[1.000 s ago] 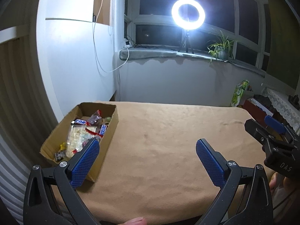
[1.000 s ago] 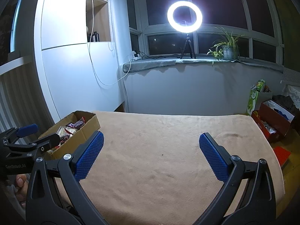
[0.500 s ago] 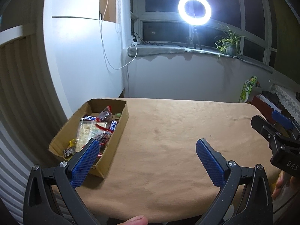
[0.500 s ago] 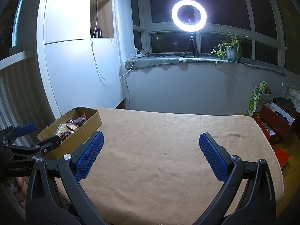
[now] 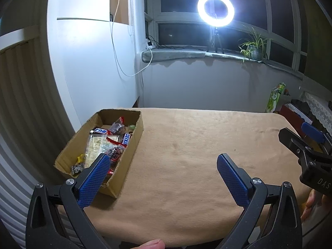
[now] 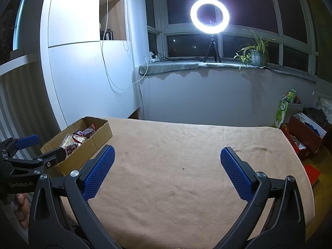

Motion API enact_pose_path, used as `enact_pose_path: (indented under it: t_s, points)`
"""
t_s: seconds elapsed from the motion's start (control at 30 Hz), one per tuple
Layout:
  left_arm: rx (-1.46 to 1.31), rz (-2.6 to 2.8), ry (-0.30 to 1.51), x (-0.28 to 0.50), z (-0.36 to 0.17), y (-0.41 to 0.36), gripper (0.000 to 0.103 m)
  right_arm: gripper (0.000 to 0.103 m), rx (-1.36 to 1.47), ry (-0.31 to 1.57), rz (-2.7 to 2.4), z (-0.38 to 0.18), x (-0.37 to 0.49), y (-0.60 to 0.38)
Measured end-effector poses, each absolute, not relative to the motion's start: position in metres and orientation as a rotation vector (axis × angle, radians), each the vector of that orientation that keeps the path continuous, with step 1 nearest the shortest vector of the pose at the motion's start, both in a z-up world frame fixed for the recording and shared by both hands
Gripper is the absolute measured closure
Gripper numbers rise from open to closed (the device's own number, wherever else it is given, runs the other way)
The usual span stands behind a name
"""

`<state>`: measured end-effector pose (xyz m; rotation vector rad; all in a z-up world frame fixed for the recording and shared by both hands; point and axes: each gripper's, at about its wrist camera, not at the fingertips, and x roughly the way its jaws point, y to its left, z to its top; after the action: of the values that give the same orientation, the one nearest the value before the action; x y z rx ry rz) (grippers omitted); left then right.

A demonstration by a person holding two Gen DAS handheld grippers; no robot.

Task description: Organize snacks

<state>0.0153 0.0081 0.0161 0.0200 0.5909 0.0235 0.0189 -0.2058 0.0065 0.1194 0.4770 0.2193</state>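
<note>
A cardboard box (image 5: 132,145) sits at the left edge of the tan-covered table (image 5: 197,145). It holds several wrapped snacks, among them Snickers bars (image 5: 126,139) and a clear cracker pack (image 5: 96,147). My left gripper (image 5: 164,168) is open and empty, above the table's near edge, its left finger beside the box. My right gripper (image 6: 167,167) is open and empty over the middle of the table. The box shows at the left in the right wrist view (image 6: 97,140). Each gripper shows at the edge of the other's view.
A ring light (image 6: 209,15) on a tripod and a potted plant (image 6: 256,51) stand on the window sill behind the table. A white cabinet (image 6: 83,72) is at the left. A red box (image 6: 305,139) and a green carton (image 6: 285,108) sit on the floor at the right.
Both grippers have tilted and drawn back a little, so the box and the table sit lower and farther in view. Both stay open and empty.
</note>
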Motion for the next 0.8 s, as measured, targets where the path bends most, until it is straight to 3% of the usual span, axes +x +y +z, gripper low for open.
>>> enact_pose_path:
  t_s: [0.8]
  points:
    - [0.023,0.032,0.62,0.0181,0.0143,0.0117,0.001,0.0,0.122,0.486,0.218,0.0009,0.019,-0.2089]
